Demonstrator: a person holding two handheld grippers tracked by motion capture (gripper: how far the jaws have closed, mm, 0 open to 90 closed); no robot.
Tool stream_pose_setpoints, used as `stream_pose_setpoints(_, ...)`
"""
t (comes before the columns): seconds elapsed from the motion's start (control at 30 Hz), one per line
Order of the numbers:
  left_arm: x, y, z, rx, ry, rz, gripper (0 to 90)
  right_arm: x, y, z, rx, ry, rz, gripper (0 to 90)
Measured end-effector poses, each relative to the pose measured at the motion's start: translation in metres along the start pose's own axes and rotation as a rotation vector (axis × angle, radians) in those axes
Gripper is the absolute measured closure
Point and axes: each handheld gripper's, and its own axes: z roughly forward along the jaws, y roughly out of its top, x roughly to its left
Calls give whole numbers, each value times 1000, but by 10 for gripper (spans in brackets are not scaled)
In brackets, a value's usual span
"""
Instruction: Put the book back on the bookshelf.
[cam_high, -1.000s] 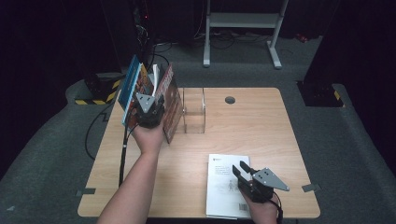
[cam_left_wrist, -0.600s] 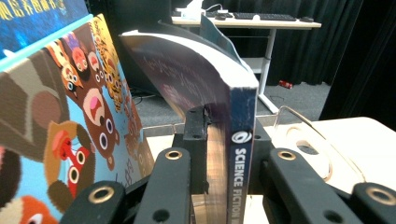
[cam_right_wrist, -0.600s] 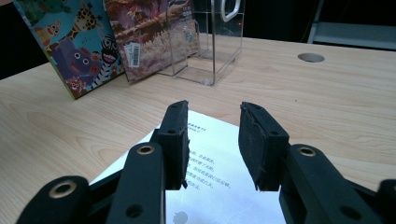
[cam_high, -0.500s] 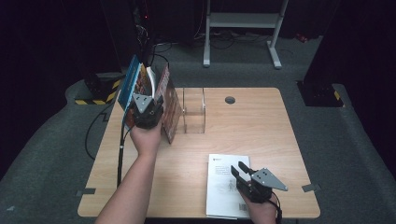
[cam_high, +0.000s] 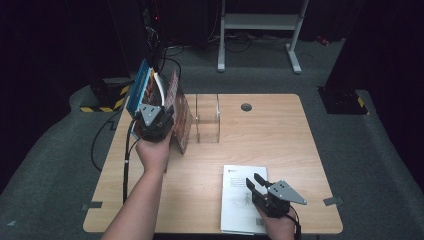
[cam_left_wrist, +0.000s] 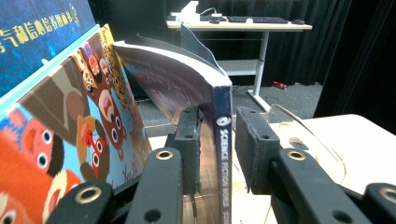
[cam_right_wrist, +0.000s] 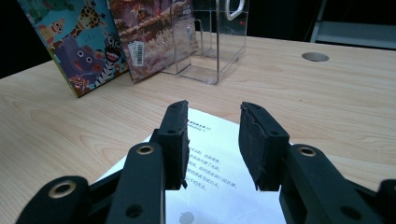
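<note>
Left gripper (cam_left_wrist: 217, 154): jaws astride the spine of a paperback (cam_left_wrist: 224, 140), one pad touching, the other just off, so not clamped. Paperback stands among leaning picture books (cam_high: 150, 92) beside a clear holder (cam_high: 207, 120), apparently empty. Right gripper (cam_right_wrist: 212, 140): spread, over a white booklet (cam_high: 240, 195) lying flat. Risk: loose grip lets the paperback slip, toppling its neighbours
</note>
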Motion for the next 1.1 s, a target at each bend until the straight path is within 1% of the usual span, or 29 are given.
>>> stream_pose_setpoints(0.23,0,-3,-6,1,-11,5,702,1,0,0,-2,2,-2,625)
stream_pose_setpoints(0.3,0,-4,-8,10,-19,-1,700,2,0,1,-1,3,-5,625)
stream_pose_setpoints(0.4,1,-5,-10,20,-27,5,695,2,0,1,1,4,-9,625)
stream_pose_setpoints(0.73,3,-8,-15,21,-55,4,695,3,0,1,5,5,-7,625)
stream_pose_setpoints(1.1,3,-12,-23,16,-61,15,695,4,0,2,3,7,-10,624)
